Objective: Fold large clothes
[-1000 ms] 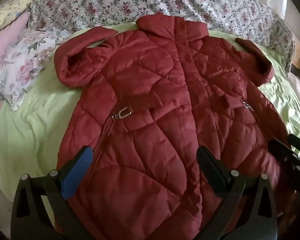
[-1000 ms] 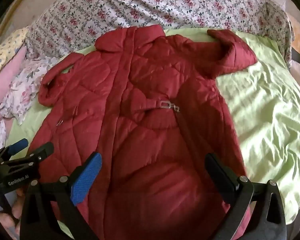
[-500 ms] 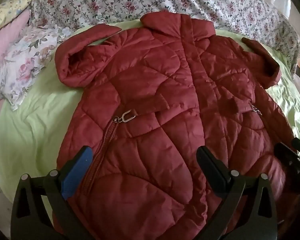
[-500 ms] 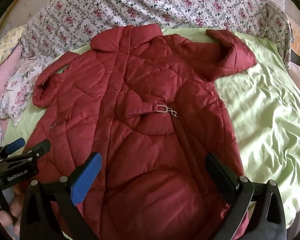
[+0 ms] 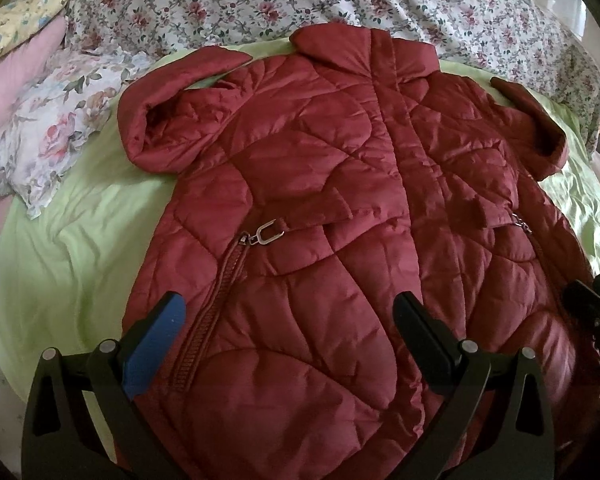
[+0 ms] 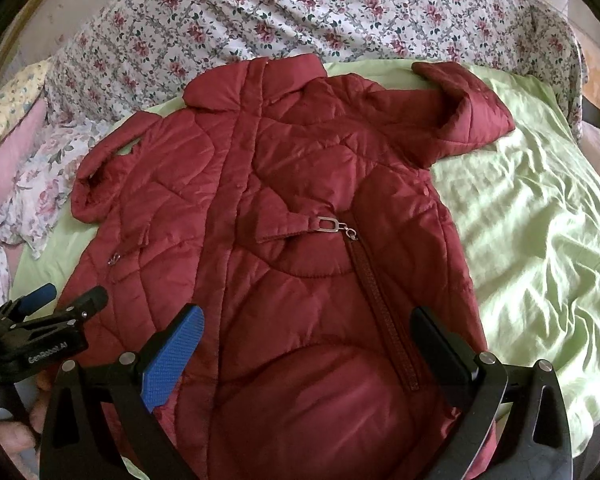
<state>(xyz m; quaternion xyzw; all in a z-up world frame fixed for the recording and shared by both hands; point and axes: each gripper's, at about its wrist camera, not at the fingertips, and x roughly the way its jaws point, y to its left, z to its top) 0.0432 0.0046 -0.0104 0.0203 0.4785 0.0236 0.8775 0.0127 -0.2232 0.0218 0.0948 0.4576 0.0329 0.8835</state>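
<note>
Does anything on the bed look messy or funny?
Nothing looks broken or spilled. The red coat lies flat and front up on the green sheet, but both sleeves are bent back near the cuffs, not straight. The sheet is wrinkled.

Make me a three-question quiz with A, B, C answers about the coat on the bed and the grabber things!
1. Where does the coat lie?
A. on the green sheet
B. on a chair
C. on the floor

2. What colour is the coat?
A. blue
B. dark red
C. yellow

3. How is the left gripper?
A. shut on a sleeve
B. shut on the collar
C. open, holding nothing

Answers:
1 A: green sheet shows along both sides of the coat.
2 B: the quilted fabric is dark red all over.
3 C: its fingers stand wide apart over the coat's lower part, with nothing pinched between them. The right gripper is open in the same way.
</note>
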